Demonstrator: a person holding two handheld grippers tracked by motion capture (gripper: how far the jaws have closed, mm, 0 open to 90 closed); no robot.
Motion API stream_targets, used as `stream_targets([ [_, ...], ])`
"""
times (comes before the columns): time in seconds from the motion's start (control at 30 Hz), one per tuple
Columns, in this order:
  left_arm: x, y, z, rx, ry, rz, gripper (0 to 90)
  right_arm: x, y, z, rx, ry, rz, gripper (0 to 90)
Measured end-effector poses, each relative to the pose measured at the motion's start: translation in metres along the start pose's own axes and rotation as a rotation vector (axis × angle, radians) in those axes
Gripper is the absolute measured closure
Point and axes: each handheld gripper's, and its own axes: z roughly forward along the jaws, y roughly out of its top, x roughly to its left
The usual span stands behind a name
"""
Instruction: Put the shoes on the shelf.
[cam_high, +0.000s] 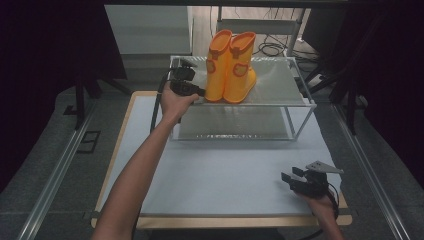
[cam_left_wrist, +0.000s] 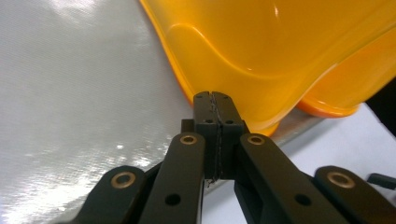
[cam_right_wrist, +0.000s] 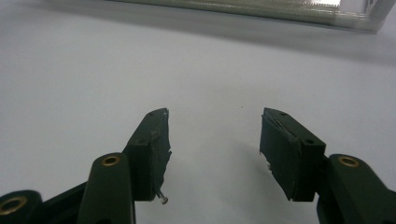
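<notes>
- I see two orange boots (cam_high: 231, 67) standing side by side on the top of a see-through shelf (cam_high: 280, 80) at the back of the table (cam_high: 225, 175).
- My left gripper (cam_high: 200, 92) is right beside the near boot, its jaws pressed together with nothing between them.
- My right gripper (cam_high: 286, 177) rests low over the table, well apart from the boots, with its jaws wide apart and empty.

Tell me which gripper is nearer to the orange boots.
Left. The left gripper, jaws shut, sits on the shelf right at the orange boots. The right gripper, jaws open, rests at the table's near right corner.
</notes>
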Motion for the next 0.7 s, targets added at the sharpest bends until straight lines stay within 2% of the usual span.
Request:
stream_targets([
  [0.1,-0.004,0.001,0.0,0.001,0.017,0.003,90.0,0.001,0.001,0.0,-0.002,0.001,-0.001,42.1],
  [0.3,-0.013,0.002,0.002,0.001,0.009,0.005,90.0,0.004,0.002,0.001,-0.009,0.01,-0.001,42.1],
  [0.7,-0.029,0.006,0.007,0.006,-0.026,0.017,90.0,0.008,0.005,0.003,-0.011,0.023,-0.01,42.2],
])
